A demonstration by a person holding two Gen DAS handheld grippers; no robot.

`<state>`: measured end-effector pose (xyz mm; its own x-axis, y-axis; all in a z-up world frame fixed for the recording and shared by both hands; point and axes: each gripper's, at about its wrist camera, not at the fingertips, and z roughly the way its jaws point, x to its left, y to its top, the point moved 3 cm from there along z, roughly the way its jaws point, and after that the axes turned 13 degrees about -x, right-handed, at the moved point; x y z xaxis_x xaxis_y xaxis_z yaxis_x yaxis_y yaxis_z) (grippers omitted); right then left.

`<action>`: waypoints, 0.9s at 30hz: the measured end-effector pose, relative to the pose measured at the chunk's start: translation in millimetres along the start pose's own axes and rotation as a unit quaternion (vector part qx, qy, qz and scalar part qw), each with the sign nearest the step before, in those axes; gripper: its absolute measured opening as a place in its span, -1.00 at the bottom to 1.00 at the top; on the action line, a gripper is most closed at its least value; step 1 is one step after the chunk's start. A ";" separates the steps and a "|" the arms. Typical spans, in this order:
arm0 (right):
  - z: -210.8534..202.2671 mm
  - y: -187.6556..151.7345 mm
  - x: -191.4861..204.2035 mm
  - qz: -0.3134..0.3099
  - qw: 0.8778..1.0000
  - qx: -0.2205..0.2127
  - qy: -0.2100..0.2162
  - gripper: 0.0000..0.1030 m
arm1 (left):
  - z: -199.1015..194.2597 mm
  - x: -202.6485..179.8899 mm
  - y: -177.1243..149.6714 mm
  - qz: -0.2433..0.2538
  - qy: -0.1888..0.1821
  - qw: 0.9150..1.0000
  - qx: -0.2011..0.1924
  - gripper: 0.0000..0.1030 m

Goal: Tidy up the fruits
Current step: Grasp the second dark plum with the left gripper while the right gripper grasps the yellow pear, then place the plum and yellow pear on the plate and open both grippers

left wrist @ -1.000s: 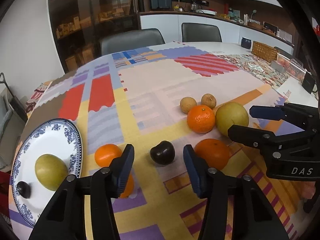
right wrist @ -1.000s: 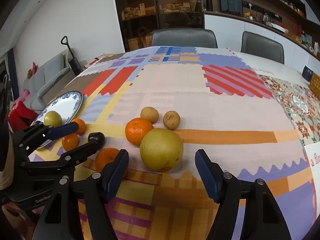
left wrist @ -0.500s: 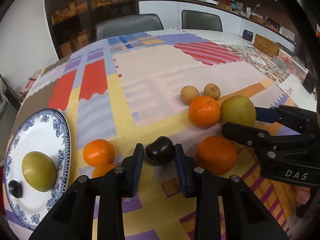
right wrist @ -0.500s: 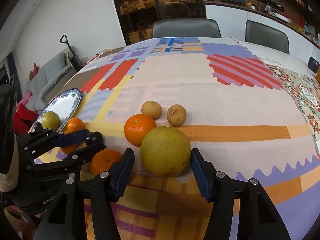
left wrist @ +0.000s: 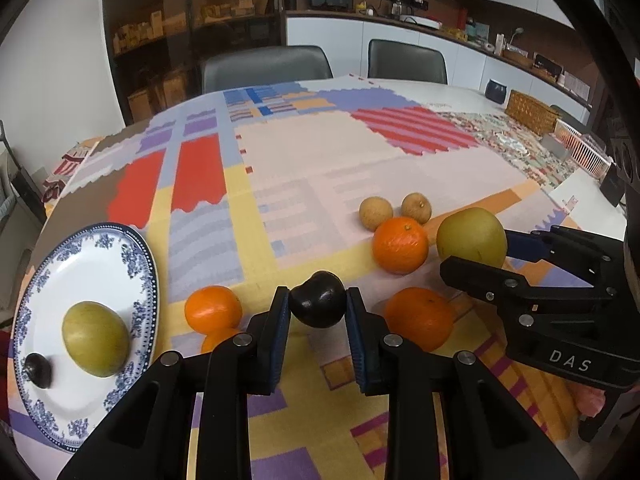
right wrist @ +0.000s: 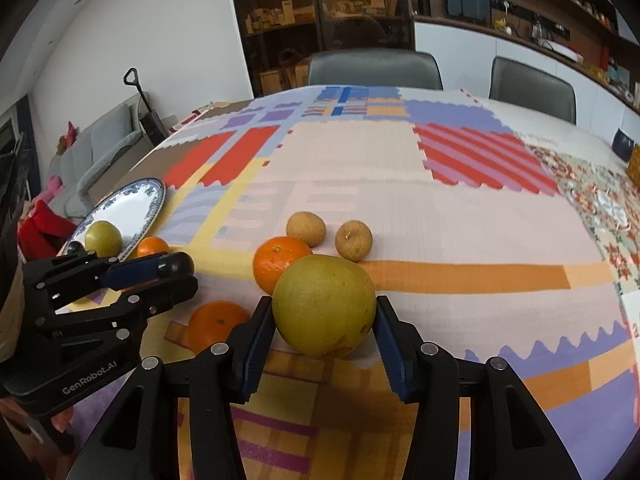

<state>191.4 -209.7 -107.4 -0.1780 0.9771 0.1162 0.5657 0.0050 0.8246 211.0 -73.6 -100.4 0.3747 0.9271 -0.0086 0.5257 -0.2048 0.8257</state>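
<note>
Both sets of jaws have just closed in: the left gripper (left wrist: 318, 312) now pinches the dark plum (left wrist: 318, 305), the right gripper (right wrist: 323, 326) hugs the yellow-green pear (right wrist: 324, 305). Both fruits sit on the surface; the plate (left wrist: 100, 248) holds two, and several oranges and small brown fruits remain.

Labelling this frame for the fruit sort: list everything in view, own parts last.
dark plum: 1, near black, between the left gripper's fingers
large pear: 1, yellow-green, between the right gripper's fingers
oranges: 4, orange, on the cloth around the plum, one mostly hidden
longans: 2, tan, behind the far orange
plate: 1, white with blue rim, left table edge
small pear: 1, yellow-green, on the plate
small plum: 1, dark, on the plate
tablecloth: 1, patchwork colours, over the table
chairs: 2, grey, far side
wicker basket: 1, tan, far right
left gripper: black, blue pads, shut on the plum
right gripper: black, blue pads, jaws just closing onto the large pear
</note>
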 end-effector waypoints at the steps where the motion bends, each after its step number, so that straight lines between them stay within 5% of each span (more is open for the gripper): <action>1: -2.4 1.2 1.0 0.000 1.000 -0.002 0.001 -0.02 | -3.7 -0.1 1.4 0.000 0.001 1.000 -0.004 -0.47; 27: -59.6 41.4 70.3 -0.029 0.996 -0.054 0.057 -0.02 | -105.6 37.0 18.2 -0.044 0.051 0.995 -0.078 -0.47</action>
<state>154.4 -153.4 -32.1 -0.3022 0.9452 0.1234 0.4629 0.0323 0.8858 153.8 -9.9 -26.1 0.2499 0.9677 -0.0337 0.4244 -0.0782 0.9021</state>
